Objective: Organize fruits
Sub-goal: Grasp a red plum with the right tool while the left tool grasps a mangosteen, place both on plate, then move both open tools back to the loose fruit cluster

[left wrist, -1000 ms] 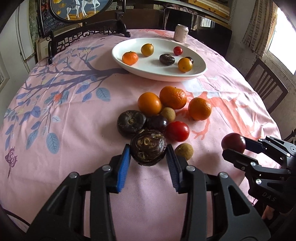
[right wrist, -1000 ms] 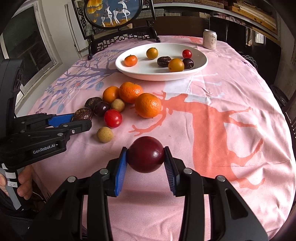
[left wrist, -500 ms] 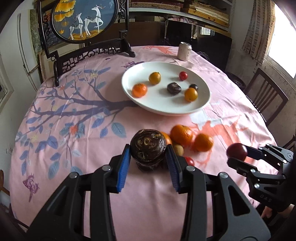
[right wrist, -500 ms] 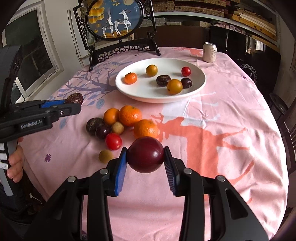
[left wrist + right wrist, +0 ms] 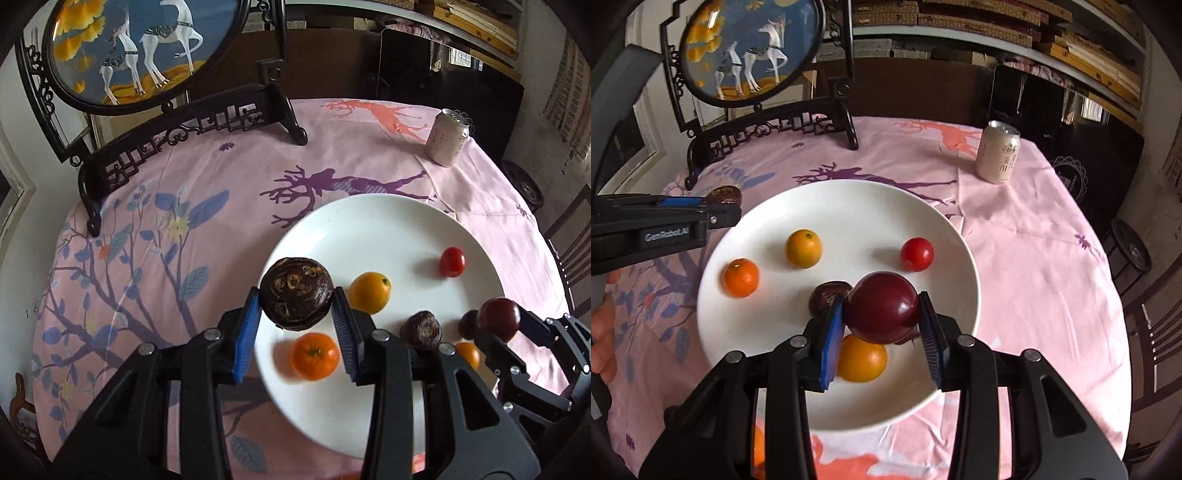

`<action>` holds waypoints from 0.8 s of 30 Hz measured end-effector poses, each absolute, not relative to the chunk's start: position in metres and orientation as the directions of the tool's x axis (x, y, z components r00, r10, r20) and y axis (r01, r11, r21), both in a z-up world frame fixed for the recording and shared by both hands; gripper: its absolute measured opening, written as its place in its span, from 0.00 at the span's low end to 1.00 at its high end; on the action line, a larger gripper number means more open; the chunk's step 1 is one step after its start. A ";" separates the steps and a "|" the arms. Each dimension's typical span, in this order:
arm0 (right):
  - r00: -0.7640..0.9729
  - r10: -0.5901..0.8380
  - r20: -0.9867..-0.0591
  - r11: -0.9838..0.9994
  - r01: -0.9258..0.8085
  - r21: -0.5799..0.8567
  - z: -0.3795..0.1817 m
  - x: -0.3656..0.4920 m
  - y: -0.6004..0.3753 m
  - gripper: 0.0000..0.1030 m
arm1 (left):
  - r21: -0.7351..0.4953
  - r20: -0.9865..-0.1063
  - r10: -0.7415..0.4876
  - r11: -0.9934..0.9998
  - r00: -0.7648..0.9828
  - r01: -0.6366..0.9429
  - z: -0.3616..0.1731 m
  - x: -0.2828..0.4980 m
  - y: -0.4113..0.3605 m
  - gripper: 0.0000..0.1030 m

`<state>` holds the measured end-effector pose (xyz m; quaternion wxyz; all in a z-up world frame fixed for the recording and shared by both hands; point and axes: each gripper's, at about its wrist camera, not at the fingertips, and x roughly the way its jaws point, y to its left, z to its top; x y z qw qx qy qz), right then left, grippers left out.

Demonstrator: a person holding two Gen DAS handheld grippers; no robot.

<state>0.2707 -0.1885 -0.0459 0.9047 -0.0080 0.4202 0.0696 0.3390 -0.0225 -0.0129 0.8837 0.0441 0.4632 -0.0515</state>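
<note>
My left gripper [image 5: 295, 299] is shut on a dark brown wrinkled fruit [image 5: 296, 291], held over the left rim of the white plate [image 5: 369, 221]. My right gripper [image 5: 882, 314] is shut on a dark red plum [image 5: 881, 306], held above the plate [image 5: 849, 206] near its middle. On the plate lie an orange mandarin [image 5: 741, 277], a yellow-orange fruit [image 5: 804, 248], a red tomato [image 5: 916, 254], a dark wrinkled fruit [image 5: 825, 295] and another orange fruit [image 5: 862, 360]. The right gripper and its plum [image 5: 498, 319] show in the left wrist view.
A drink can [image 5: 997, 153] stands behind the plate at the right. A dark carved wooden stand with a round painted screen [image 5: 753, 48] stands at the table's far left. A chair [image 5: 1156, 325] is at the right edge. An orange fruit [image 5: 759, 446] lies near the front.
Both grippers have moved forward from the loose fruit pile to above the plate, each carrying its fruit. The pile has dropped out of view.
</note>
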 end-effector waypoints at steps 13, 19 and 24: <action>0.697 0.096 -0.711 0.989 -0.148 -0.012 -0.012 0.242 -0.186 0.57 | 0.020 -0.795 -0.080 0.987 0.601 0.159 0.009 0.318 -0.014 0.67; 0.734 0.127 -0.667 0.985 -0.174 -0.004 0.006 0.138 -0.186 0.75 | 0.022 -0.738 -0.112 0.981 0.665 0.190 0.024 0.217 0.010 0.78; 0.713 0.156 -0.684 0.981 -0.191 0.024 -0.018 0.069 -0.175 0.86 | 0.016 -0.731 -0.124 0.980 0.671 0.199 -0.001 0.140 0.027 0.79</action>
